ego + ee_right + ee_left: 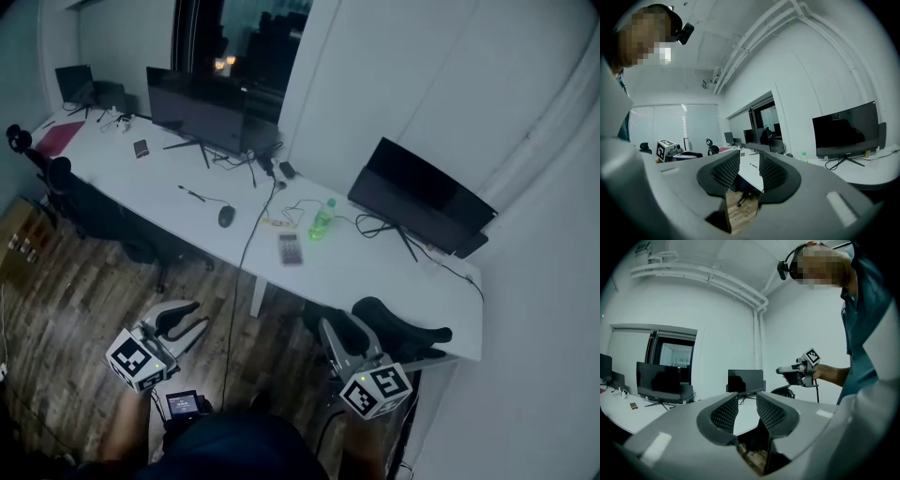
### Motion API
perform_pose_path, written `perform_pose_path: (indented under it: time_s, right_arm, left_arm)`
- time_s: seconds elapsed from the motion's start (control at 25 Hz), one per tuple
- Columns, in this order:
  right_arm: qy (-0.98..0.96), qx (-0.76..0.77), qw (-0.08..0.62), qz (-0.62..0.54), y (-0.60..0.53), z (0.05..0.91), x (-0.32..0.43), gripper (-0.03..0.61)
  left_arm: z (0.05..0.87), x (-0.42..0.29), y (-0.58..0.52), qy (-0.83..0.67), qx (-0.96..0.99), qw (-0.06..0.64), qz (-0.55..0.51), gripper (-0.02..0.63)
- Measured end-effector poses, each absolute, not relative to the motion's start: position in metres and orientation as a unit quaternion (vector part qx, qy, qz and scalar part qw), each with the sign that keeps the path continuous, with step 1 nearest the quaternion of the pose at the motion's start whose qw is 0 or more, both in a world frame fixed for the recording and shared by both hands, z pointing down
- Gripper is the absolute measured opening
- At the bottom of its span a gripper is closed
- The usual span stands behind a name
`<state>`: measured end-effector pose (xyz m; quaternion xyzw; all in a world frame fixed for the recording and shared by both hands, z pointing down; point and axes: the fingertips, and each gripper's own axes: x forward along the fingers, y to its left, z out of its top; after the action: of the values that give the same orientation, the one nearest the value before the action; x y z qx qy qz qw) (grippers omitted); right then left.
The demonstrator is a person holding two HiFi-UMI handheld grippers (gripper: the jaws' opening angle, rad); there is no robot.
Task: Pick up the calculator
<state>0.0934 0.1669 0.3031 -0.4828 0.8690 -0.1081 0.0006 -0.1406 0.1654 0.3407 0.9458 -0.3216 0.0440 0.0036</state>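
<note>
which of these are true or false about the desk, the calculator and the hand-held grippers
1. The calculator lies on the white desk. True.
2. The right hand-held gripper holds the calculator. False: nothing is between its jaws, and the calculator is on the desk.
3. A green bottle stands close beside the calculator. True.
4. In the head view the mouse lies right of the calculator. False: it lies to its left.

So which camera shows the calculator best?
The head view: it looks down on the desk, with the calculator lying flat beside the green bottle. Both gripper views skim level across the desk, and I can't make the calculator out in either.
</note>
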Motion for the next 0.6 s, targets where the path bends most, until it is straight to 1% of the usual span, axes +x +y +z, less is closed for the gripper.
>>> perform_pose_path:
  time_s: [0.16,0.32,0.6]
  right_arm:
    - [0.877,-0.469,0.001,-0.106,0.147,0.303,0.108,0.121]
    - [0.885,-0.454,0.001,-0.103,0.126,0.303,0.121,0.121]
    - [0.895,-0.433,0.009,-0.107,0.102,0.305,0.136,0.121]
  left_arm:
    - [0.34,-0.125,0.154,-0.338,0.94,0.003,0.043,0.118]
    - [0.337,-0.109,0.144,-0.358,0.932,0.027,0.042,0.118]
    - [0.336,-0.088,0.129,-0.374,0.926,0.025,0.047,0.117]
